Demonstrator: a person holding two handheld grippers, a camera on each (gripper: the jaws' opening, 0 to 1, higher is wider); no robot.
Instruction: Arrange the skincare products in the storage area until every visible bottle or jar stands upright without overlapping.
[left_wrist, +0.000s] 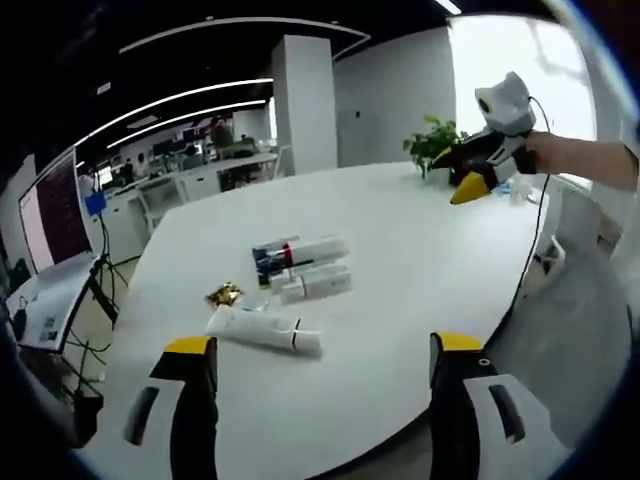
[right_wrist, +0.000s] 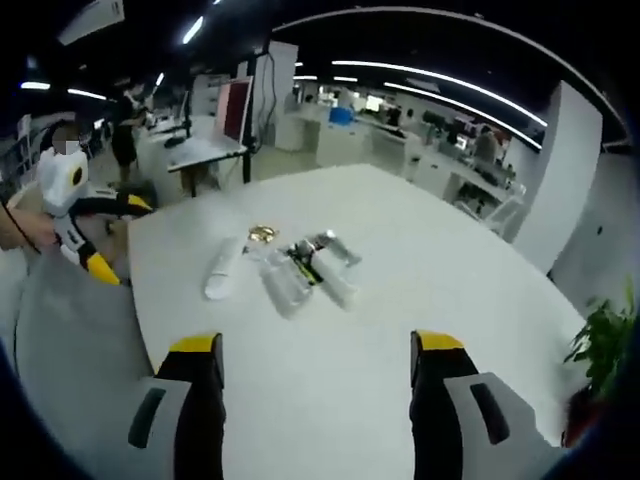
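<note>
- White rounded tabletop (left_wrist: 420, 250), bare over most of its surface.
- Near its middle, a small cluster of skincare products, all lying flat.
- White tube (left_wrist: 262, 330) lies on its side, just apart from the rest.
- Several pale bottles (left_wrist: 305, 265) lie side by side, touching or nearly so.
- Small gold-coloured jar (left_wrist: 223, 294) sits between tube and bottles.
- Potted plant (left_wrist: 432, 143) stands at one edge.

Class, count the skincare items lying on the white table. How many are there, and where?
About 5: a white tube nearest the left gripper, a gold-lidded jar beside it, and roughly three bottles bunched behind. Overlap may hide more.
</note>
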